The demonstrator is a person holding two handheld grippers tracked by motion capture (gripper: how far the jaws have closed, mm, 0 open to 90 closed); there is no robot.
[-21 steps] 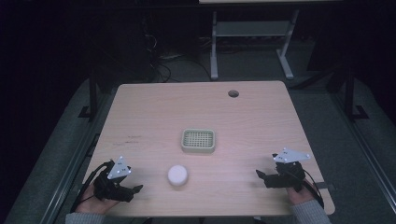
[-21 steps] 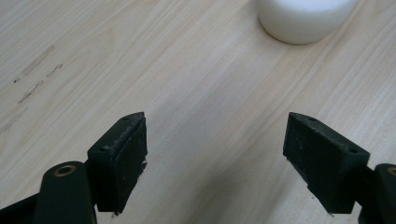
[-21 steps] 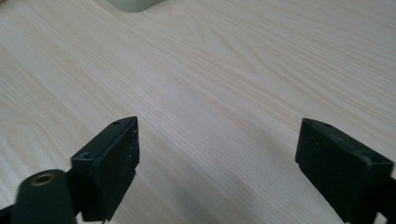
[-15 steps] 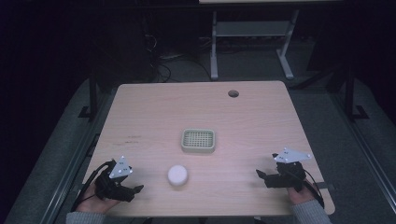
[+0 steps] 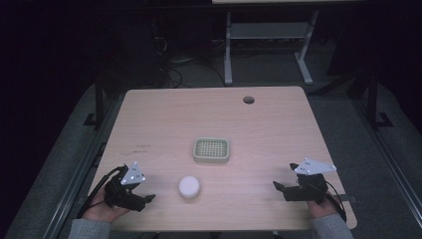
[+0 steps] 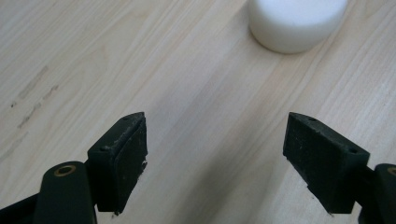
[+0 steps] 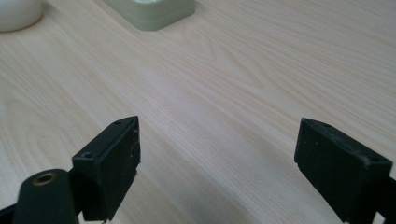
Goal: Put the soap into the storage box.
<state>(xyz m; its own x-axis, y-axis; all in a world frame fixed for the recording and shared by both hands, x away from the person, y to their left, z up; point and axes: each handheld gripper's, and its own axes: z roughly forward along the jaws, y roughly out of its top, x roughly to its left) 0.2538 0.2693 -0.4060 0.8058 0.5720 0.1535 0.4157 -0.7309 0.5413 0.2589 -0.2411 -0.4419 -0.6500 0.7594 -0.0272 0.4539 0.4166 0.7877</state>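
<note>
The white puck [image 5: 189,186] sits on the table [image 5: 278,124] near the front edge, untouched, just right of the left gripper [image 5: 147,198], whose jaws stand wide apart and empty with the puck a little ahead of them. Behind the puck, near the middle of the table, lies the green tray [image 5: 211,150], apart from it. The right gripper [image 5: 276,186] rests well off to the right, jaws wide too, holding nothing. By the look of it nothing is begun: the grasp and any move toward the tray remain.
</note>
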